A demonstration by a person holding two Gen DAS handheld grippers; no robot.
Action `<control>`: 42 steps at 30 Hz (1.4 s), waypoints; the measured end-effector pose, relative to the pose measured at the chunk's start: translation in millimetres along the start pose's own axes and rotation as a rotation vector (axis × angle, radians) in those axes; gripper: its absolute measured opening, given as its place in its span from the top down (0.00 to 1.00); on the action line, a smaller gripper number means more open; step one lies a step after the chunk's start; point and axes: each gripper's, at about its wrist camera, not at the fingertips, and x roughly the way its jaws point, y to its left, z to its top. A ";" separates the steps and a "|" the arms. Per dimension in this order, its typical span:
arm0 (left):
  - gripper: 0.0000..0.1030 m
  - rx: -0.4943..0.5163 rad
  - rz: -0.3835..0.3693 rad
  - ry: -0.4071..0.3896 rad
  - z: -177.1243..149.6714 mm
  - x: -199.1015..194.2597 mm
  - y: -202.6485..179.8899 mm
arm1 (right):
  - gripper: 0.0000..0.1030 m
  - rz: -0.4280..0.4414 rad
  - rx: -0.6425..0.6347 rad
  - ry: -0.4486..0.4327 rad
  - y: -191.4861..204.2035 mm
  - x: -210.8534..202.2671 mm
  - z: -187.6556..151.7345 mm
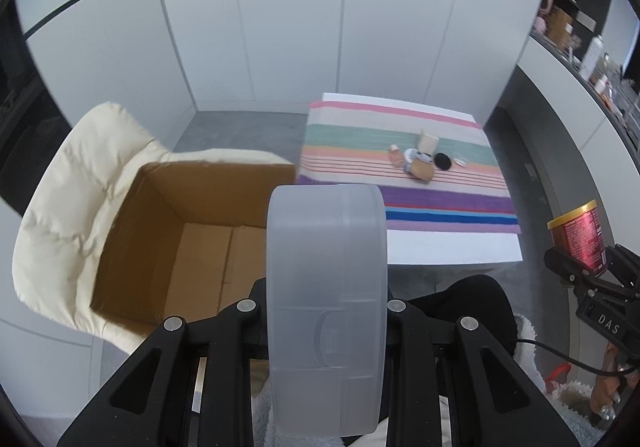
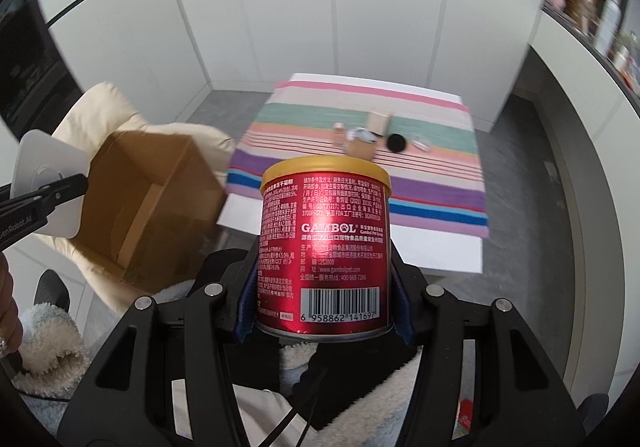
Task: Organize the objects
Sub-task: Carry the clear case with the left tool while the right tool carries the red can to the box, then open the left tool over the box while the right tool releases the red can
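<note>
Left gripper (image 1: 326,311): pinches translucent plastic case (image 1: 326,287) edge-on, beside open cardboard box (image 1: 192,231). Right gripper (image 2: 324,303): clamps red pet-food can (image 2: 324,243) upright, short of box. Advice: bring each over the opening, lower, release singly.

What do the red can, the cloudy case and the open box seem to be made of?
Can: likely metal, glossy printed red, bright bottom rim, yellow lid probably plastic. Case: frosted translucent plastic, moulded seams. Box: plain brown cardboard, matte, folded flaps.
</note>
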 end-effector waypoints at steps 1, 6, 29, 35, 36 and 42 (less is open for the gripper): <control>0.73 -0.012 0.007 0.000 -2.4 -1.3 6.9 | 0.46 0.011 -0.017 0.002 8.2 1.8 1.0; 0.73 -0.087 0.061 0.000 -18.4 -6.0 43.9 | 0.46 0.066 -0.108 0.004 53.0 8.9 7.5; 0.73 -0.337 0.117 0.041 -53.4 6.3 145.9 | 0.46 0.232 -0.431 0.031 216.3 32.1 11.5; 0.73 -0.340 0.146 0.045 -43.5 35.3 155.6 | 0.46 0.218 -0.459 0.037 230.6 53.9 21.1; 0.73 -0.347 0.149 0.055 -41.5 45.9 159.4 | 0.46 0.219 -0.462 0.036 232.8 57.1 23.0; 0.73 -0.353 0.194 0.076 -29.4 86.7 178.7 | 0.46 0.177 -0.489 0.035 261.0 91.6 36.9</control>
